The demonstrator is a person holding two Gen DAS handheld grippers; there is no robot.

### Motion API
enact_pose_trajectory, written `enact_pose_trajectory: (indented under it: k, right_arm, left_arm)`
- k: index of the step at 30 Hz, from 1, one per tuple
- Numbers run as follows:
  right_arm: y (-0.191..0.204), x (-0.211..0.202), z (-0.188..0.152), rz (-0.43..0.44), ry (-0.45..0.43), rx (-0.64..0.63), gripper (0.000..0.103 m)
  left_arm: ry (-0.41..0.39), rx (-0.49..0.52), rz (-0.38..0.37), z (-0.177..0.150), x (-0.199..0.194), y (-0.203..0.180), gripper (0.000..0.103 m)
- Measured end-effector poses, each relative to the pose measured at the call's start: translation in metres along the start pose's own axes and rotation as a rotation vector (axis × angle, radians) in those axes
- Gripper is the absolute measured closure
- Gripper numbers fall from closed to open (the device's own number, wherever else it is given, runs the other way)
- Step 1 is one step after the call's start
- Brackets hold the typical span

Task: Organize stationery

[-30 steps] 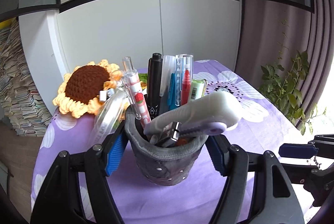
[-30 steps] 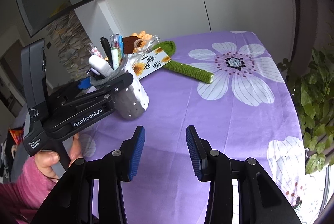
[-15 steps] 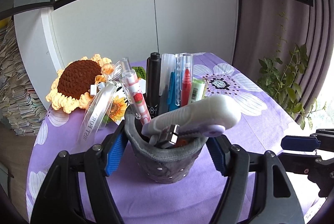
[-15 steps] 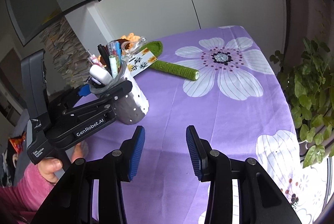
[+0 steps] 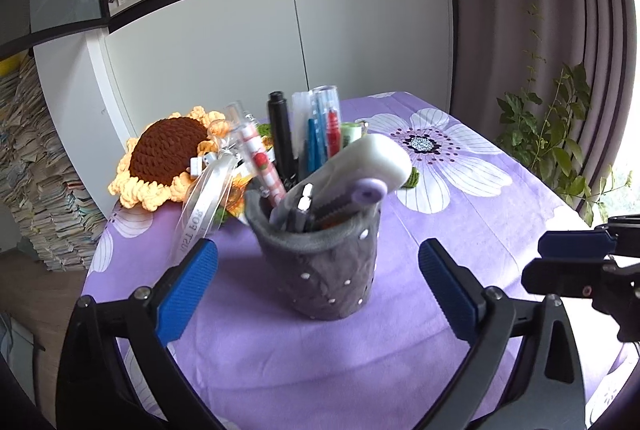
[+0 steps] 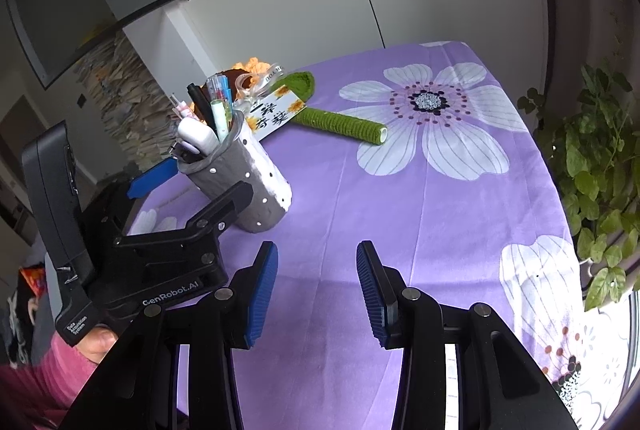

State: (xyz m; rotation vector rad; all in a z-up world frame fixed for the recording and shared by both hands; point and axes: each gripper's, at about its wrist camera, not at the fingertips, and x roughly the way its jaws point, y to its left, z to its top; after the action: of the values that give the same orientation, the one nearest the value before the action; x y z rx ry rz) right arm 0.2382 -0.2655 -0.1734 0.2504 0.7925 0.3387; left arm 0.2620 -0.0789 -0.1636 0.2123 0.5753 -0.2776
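A grey felt pen holder (image 5: 320, 270) with white dots stands upright on the purple flowered tablecloth (image 5: 320, 370). It holds several pens, a black marker (image 5: 280, 133) and a white correction-tape case (image 5: 372, 161) leaning on its rim. My left gripper (image 5: 316, 258) straddles the holder; its jaws are opening and the blue pads (image 5: 188, 290) stand clear of its sides. In the right wrist view the holder (image 6: 256, 185) sits at the left with the left gripper (image 6: 200, 181) around it. My right gripper (image 6: 316, 254) hovers open over bare cloth with nothing between its fingers.
A crocheted sunflower (image 5: 168, 157) with a ribbon and a paper tag (image 6: 272, 113) lies behind the holder, its green stem (image 6: 340, 121) stretching right. White cupboards stand beyond the table. A leafy plant (image 6: 600, 169) hangs past the table's right edge. A pink sleeve (image 6: 48, 382) shows at lower left.
The left gripper's jaws have sprung wide apart and let go of the pen holder, which now stands free on the cloth. The right gripper has kept still.
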Motion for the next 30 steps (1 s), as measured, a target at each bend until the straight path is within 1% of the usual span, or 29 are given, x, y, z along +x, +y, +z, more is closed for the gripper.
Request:
enact_pose_trajectory:
  k: [3, 6, 9, 11, 13, 16, 21, 22, 24, 25, 26, 30]
  right_arm:
    - [0.004, -0.003, 0.000, -0.008, -0.005, -0.006, 0.061]
    - [0.010, -0.006, -0.001, -0.011, -0.009, -0.013, 0.061]
    - [0.018, -0.012, -0.002, -0.019, -0.041, -0.008, 0.061]
    - [0.025, -0.019, -0.003, -0.040, -0.070, -0.017, 0.061]
    - [0.035, -0.028, -0.004, -0.078, -0.101, -0.042, 0.061]
    - [0.050, -0.044, -0.007, -0.112, -0.146, -0.082, 0.061]
    - [0.073, -0.071, -0.013, -0.152, -0.222, -0.146, 0.061]
    - [0.076, -0.076, -0.015, -0.161, -0.235, -0.153, 0.059]
    - [0.081, -0.085, -0.017, -0.176, -0.259, -0.156, 0.050]
    - [0.083, -0.091, -0.020, -0.177, -0.279, -0.153, 0.043]
    - [0.085, -0.096, -0.023, -0.178, -0.296, -0.148, 0.040]
    - [0.094, -0.114, -0.038, -0.196, -0.334, -0.147, 0.038]
  left_arm:
    - [-0.001, -0.045, 0.004, 0.000, -0.012, 0.011, 0.002]
    - [0.000, -0.091, 0.025, 0.002, -0.026, 0.019, 0.002]
    - [-0.021, -0.116, 0.016, 0.004, -0.047, 0.022, 0.001]
    - [-0.033, -0.113, 0.026, 0.005, -0.060, 0.020, 0.001]
    - [-0.041, -0.100, 0.055, 0.007, -0.073, 0.015, 0.001]
    - [-0.052, -0.070, 0.089, 0.008, -0.090, 0.009, 0.001]
    - [-0.096, -0.052, 0.106, 0.004, -0.122, 0.002, 0.001]
    - [-0.108, -0.053, 0.115, 0.003, -0.129, 0.002, 0.001]
    - [-0.127, -0.067, 0.122, 0.001, -0.142, 0.005, 0.001]
    - [-0.135, -0.076, 0.120, -0.001, -0.147, 0.007, 0.001]
    - [-0.145, -0.087, 0.117, -0.004, -0.154, 0.008, 0.001]
    - [-0.157, -0.091, 0.130, -0.015, -0.176, 0.005, 0.001]
